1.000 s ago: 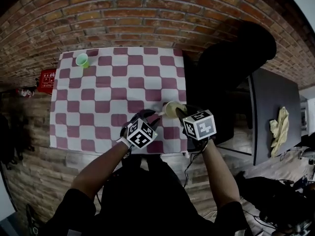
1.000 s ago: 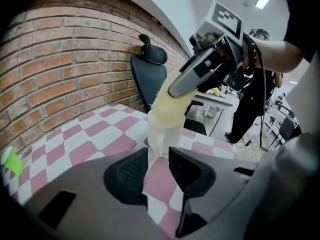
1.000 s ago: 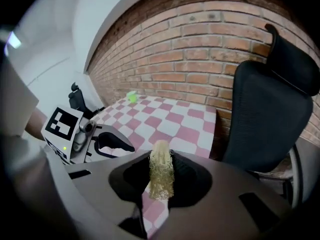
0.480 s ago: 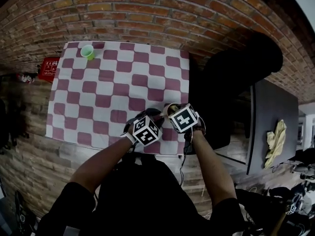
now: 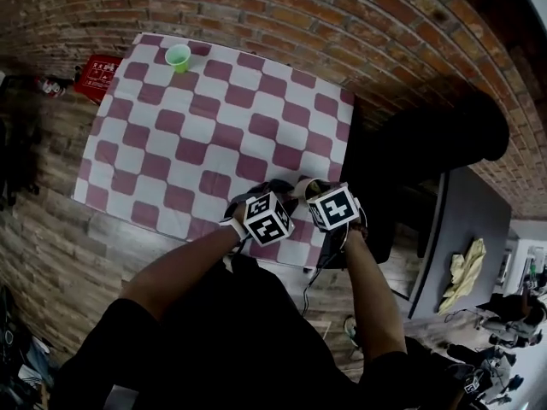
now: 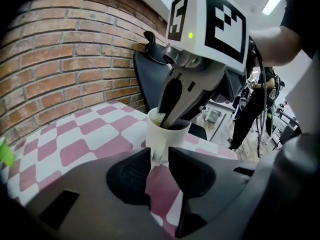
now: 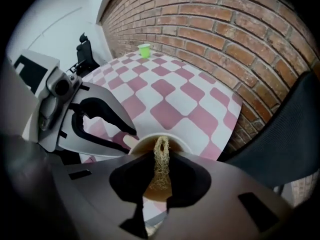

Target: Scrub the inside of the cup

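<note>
A white cup stands near the front right corner of the checkered table. My left gripper is shut on the cup's handle, low at its side. My right gripper comes down from above, shut on a tan fibrous scrubber that reaches into the cup's mouth. In the left gripper view, the right gripper dips its jaws inside the rim. From the head view, the two marker cubes sit side by side and hide most of the cup.
A small green cup stands at the far left corner of the cloth. A black chair is close on the right, beside the brick wall. A red item lies off the left side. A dark table with a yellow cloth is farther right.
My right gripper has moved left to sit over the cup, next to the left gripper. The left gripper keeps its hold. The head camera has swung, so the table looks rotated.
</note>
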### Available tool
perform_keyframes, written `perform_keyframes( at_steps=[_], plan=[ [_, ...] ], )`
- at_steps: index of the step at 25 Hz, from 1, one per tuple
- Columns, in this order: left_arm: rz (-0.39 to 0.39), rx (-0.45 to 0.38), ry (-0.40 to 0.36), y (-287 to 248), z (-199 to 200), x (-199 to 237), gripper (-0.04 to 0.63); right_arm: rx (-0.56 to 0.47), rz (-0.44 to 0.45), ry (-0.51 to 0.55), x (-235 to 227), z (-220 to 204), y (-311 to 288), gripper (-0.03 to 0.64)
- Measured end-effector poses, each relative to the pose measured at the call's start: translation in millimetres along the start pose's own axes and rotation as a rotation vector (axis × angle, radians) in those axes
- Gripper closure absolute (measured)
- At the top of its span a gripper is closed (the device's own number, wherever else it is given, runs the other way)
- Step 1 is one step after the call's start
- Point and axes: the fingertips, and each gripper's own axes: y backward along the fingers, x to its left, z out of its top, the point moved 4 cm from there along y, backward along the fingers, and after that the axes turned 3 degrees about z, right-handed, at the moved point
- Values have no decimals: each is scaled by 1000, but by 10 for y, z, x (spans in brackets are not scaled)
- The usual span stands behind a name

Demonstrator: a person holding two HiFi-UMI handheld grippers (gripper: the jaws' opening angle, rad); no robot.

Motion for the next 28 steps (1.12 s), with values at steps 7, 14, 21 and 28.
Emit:
perform_keyframes(
  at_steps=[7,14,21,28],
  plan=[
    [-12,-1,-31,39,-51,-10,476,-138,246,-258,-27,-6,246,541],
    [-15,-11,-48,68,-6,23,476,-386,359,-450,-75,-18,817,541],
    [-7,-13,-35,85,-13,67,483,-375,63,-190,-75,-65,1017,541],
    [-6,-1,-45,88,8,12,483,-146,-50,-1,65,-25,295,541]
  ],
)
